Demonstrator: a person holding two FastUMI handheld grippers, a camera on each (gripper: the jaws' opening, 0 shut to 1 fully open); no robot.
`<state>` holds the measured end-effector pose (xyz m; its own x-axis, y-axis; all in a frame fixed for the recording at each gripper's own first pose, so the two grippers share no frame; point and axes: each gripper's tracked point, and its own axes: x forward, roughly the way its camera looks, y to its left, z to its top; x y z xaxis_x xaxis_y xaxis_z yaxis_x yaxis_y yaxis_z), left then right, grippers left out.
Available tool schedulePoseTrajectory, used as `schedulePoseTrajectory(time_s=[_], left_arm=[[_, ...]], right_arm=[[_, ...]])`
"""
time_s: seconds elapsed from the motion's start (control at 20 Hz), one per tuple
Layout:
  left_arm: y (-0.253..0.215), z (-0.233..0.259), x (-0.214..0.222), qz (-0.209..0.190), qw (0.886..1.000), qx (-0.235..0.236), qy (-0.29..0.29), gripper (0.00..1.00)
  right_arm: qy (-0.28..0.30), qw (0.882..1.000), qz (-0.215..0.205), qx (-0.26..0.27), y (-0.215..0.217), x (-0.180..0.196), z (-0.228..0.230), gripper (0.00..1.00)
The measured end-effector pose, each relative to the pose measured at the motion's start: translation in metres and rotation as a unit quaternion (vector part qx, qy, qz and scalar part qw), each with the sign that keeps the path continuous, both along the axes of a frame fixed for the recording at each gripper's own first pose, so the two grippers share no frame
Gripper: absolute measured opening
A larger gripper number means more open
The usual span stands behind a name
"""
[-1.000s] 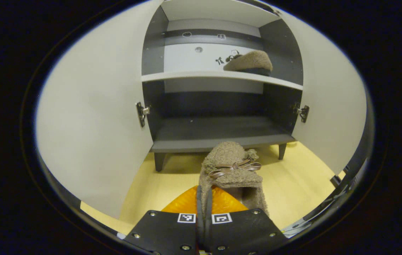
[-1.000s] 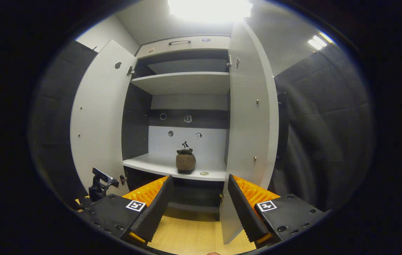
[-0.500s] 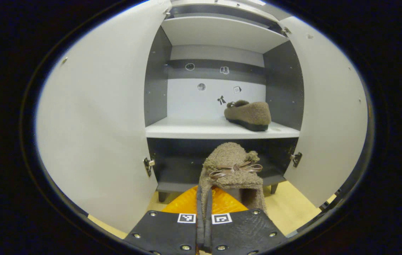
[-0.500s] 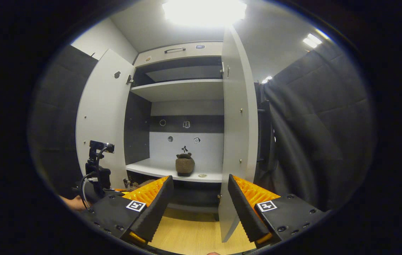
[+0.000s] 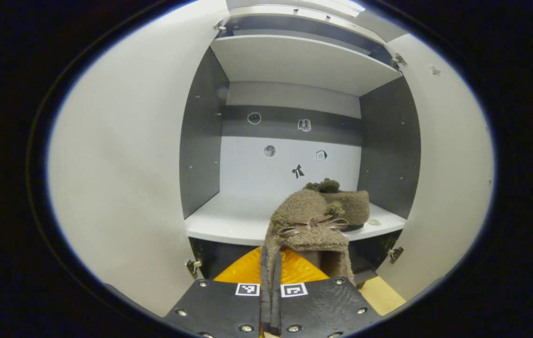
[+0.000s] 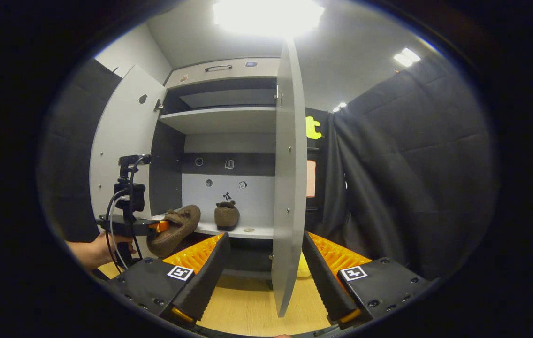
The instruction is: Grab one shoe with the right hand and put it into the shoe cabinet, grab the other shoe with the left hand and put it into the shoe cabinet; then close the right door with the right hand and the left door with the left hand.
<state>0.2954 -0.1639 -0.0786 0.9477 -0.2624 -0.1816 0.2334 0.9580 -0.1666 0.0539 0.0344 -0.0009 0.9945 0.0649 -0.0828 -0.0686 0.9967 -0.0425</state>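
held shoe [image 5: 305,225] nearer shelf [image 5: 233,220] now

Both doors of the shoe cabinet [image 5: 203,141] stand open, so the front is unobstructed. The white middle shelf [image 5: 229,220] is bare across its left and centre. One shoe [image 5: 348,206] occupies its right end, close to the right side wall. The left gripper [image 5: 270,281], clamped on the second shoe [image 5: 306,225], sits just before the shelf edge. The right door [image 6: 287,188] stands edge-on between the fingers of the right gripper [image 6: 264,277], partly blocking a straight path into the opening from that side.
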Motion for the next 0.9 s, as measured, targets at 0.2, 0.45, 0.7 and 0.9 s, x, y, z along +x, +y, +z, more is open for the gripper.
schedulePoseTrajectory(time_s=[0.2,0.45,0.7,0.9], left_arm=[[0.000,0.023,0.045,0.008,1.000,-0.007,-0.018,0.07],[-0.001,0.042,0.101,0.016,0.999,-0.026,-0.023,0.07],[-0.007,0.042,0.152,0.012,0.999,-0.039,0.001,0.01],[-0.010,0.017,0.182,0.012,0.999,-0.013,0.037,0.01]], right_arm=[[0.005,1.000,-0.012,0.002,0.001,0.003,-0.004,0.98],[0.011,1.000,-0.016,0.000,0.011,0.011,-0.008,0.98],[0.016,1.000,-0.024,-0.001,0.018,0.014,-0.010,0.98],[0.021,0.999,-0.029,0.000,0.026,0.018,-0.013,0.98]])
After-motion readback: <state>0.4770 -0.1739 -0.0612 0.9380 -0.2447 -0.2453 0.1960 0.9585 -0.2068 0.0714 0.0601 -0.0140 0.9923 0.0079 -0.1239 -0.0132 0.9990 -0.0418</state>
